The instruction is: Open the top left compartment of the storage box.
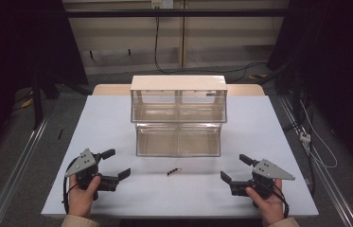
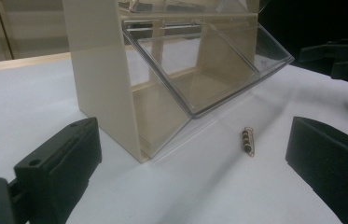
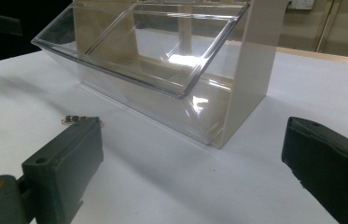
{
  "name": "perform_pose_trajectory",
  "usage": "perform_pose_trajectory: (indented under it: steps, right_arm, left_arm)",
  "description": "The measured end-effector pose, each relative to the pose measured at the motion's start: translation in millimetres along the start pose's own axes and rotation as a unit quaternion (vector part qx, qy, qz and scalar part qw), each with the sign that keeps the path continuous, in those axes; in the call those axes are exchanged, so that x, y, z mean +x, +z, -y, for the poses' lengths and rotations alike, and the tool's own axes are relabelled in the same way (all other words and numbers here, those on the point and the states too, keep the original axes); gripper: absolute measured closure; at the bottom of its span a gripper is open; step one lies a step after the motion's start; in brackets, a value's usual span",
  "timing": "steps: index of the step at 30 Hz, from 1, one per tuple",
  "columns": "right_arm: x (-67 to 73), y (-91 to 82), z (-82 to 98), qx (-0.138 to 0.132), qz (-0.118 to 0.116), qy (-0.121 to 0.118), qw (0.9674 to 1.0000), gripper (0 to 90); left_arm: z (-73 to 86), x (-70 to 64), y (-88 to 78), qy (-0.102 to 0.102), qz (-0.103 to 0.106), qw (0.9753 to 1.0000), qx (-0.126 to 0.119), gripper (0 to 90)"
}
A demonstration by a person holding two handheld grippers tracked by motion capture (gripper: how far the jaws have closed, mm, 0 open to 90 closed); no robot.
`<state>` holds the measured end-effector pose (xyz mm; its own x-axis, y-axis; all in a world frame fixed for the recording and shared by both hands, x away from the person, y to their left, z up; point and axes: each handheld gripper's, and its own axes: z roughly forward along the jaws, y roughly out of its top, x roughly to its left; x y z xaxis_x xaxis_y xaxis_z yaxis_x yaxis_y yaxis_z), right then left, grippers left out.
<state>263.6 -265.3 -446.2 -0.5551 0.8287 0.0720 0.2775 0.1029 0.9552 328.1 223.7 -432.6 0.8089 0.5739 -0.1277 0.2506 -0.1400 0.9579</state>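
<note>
Both sets of fingers gape wide and hold nothing, left gripper and right gripper flanking my small beaded clasp, lying slantwise on the tabletop, roughly equidistant.

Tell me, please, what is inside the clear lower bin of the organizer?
The lower bin looks empty: through its clear front only the beige floor and a middle divider appear. The back corners stay unclear behind glare. The small beaded clip lies outside, on the table.
</note>
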Motion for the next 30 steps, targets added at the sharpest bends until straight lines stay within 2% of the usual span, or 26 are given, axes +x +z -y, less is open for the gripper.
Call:
perform_pose_trajectory:
  steps: [1, 5, 8, 10, 11, 14, 15, 16, 17, 20, 25, 27, 28, 30]
  right_arm:
    - [-0.6, -0.9, -0.7, -0.001, -0.001, 0.008, 1.0000, 5.3]
    - [-1.2, -2.2, -3.2, 0.000, -0.001, 0.002, 1.0000, 4.5]
    - [-1.5, -3.3, -6.6, -0.005, -0.004, 0.003, 1.0000, 3.6]
    - [-1.7, -4.0, -11.1, -0.009, -0.008, 0.003, 0.9999, 3.7]
    - [-1.6, -4.4, -14.4, -0.008, -0.008, 0.001, 0.9999, 4.9]
    - [-0.8, -5.7, -24.9, -0.010, -0.020, 0.007, 0.9997, 14.2]
    - [-0.8, -5.7, -24.9, -0.010, -0.020, 0.007, 0.9997, 14.2]
    - [-0.3, -6.0, -30.8, -0.010, -0.033, 0.003, 0.9994, 30.0]
    - [-0.6, -5.9, -33.3, -0.009, -0.042, 0.006, 0.9991, 35.5]
    - [-2.0, -4.8, -40.3, -0.010, -0.055, 0.023, 0.9982, 47.5]
    - [-1.9, -1.0, -52.3, 0.008, -0.062, 0.019, 0.9978, 68.6]
    - [-2.0, -0.1, -54.5, 0.011, -0.064, 0.017, 0.9977, 71.1]
    - [-3.3, 1.6, -59.0, 0.013, -0.067, 0.020, 0.9975, 79.8]
    - [-4.7, 3.1, -64.2, 0.011, -0.068, 0.020, 0.9974, 87.0]
  left_arm:
    - [0.0, -0.2, 0.3, -0.001, 0.001, 1.0000, 0.000, 3.3]
    - [-0.5, 0.4, 0.9, 0.005, 0.002, 1.0000, 0.002, 3.3]
    - [-0.4, 0.1, 1.3, 0.001, 0.001, 1.0000, 0.002, 3.3]
    - [-0.7, 1.4, 1.3, 0.011, 0.002, 0.9999, 0.005, 3.3]
    - [-0.3, -0.1, 1.8, 0.000, 0.002, 1.0000, 0.003, 3.3]
    - [-0.5, 0.2, 1.9, 0.003, 0.003, 1.0000, 0.006, 3.3]
    - [-0.3, -0.3, 2.5, -0.001, 0.002, 1.0000, 0.004, 3.3]
    - [-0.4, 0.1, 2.6, 0.003, 0.002, 1.0000, 0.006, 3.3]
    - [-0.3, -0.2, 2.8, 0.002, 0.002, 1.0000, 0.006, 3.3]
    - [-0.4, -0.7, 2.7, 0.000, 0.003, 1.0000, 0.005, 3.3]
    - [-0.1, -1.0, 3.2, 0.000, 0.003, 1.0000, 0.007, 3.3]
    - [-0.1, -1.6, 3.9, 0.001, 0.005, 1.0000, 0.008, 3.3]
    - [-0.1, -1.7, 4.0, 0.002, 0.005, 0.9999, 0.009, 3.3]
    - [-0.2, -1.0, 3.9, 0.007, 0.004, 0.9999, 0.012, 3.3]
